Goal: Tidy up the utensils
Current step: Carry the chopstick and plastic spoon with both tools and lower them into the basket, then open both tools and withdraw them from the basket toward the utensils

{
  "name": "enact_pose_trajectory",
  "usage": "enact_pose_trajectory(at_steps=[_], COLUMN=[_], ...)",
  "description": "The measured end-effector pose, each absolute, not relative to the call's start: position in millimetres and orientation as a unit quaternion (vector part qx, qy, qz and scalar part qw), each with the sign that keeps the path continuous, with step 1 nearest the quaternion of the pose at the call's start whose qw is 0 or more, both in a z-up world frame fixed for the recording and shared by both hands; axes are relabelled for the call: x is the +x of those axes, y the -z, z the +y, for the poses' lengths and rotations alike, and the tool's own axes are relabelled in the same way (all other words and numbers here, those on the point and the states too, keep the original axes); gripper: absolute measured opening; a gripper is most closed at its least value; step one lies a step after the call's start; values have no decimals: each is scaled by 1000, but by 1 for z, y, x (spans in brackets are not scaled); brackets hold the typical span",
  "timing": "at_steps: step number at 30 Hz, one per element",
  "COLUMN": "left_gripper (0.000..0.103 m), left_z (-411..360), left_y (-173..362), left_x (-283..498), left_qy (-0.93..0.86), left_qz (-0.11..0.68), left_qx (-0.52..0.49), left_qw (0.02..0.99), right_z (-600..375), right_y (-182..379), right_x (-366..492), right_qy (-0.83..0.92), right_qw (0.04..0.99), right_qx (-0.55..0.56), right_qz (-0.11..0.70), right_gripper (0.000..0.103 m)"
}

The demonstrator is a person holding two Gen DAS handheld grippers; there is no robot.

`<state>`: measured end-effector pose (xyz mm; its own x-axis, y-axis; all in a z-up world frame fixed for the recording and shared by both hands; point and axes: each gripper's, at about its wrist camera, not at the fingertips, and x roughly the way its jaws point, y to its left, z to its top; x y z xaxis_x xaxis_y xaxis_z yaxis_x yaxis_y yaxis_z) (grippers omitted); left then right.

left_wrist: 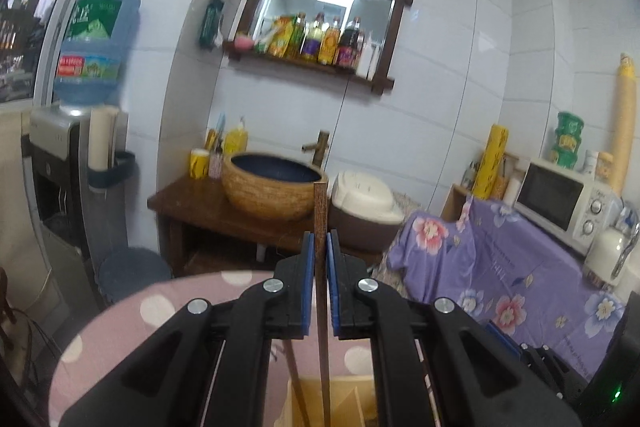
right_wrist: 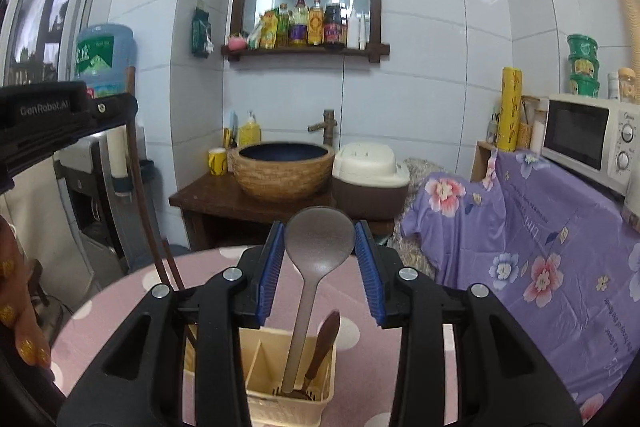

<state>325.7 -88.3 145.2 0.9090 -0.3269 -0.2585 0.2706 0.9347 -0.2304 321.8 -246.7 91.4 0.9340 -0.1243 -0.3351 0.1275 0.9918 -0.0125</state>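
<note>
Chopstick (left_wrist: 321, 227) clamped upright in my left gripper (left_wrist: 320, 247); my right gripper (right_wrist: 320, 255) released around the spoon (right_wrist: 318, 247) standing in the caddy (right_wrist: 320, 397).

A wood-framed mirror (right_wrist: 308, 3) is mounted on the tiled wall at twelve o'clock, its shelf lined with bottles (right_wrist: 308, 27). Beneath it a woven-look basin (right_wrist: 283, 169) is set on a dark wooden stand (right_wrist: 208, 197). A water dispenser bottle (left_wrist: 96, 47) is seen at ten o'clock, a microwave (right_wrist: 588, 137) at three o'clock above a purple floral cloth (right_wrist: 540, 227).
</note>
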Motion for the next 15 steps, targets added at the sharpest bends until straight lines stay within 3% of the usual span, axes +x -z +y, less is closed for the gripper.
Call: enact_pose_trajectory(at_steps=[8,15], left_gripper=[8,8], left_z=[-96,-94], left_y=[-88,-74], left_x=[323,319], left_qy=[155,154], left_qz=[189,188], left_qx=[-70,-61], left_qw=[967,968], right_z=[-242,-235], right_y=[-43,-30], right_x=[322,313], right_qy=[61,65], right_qw=[977,978], right_qx=[4,-16], right_qz=[204,195], right_gripper=[37,37])
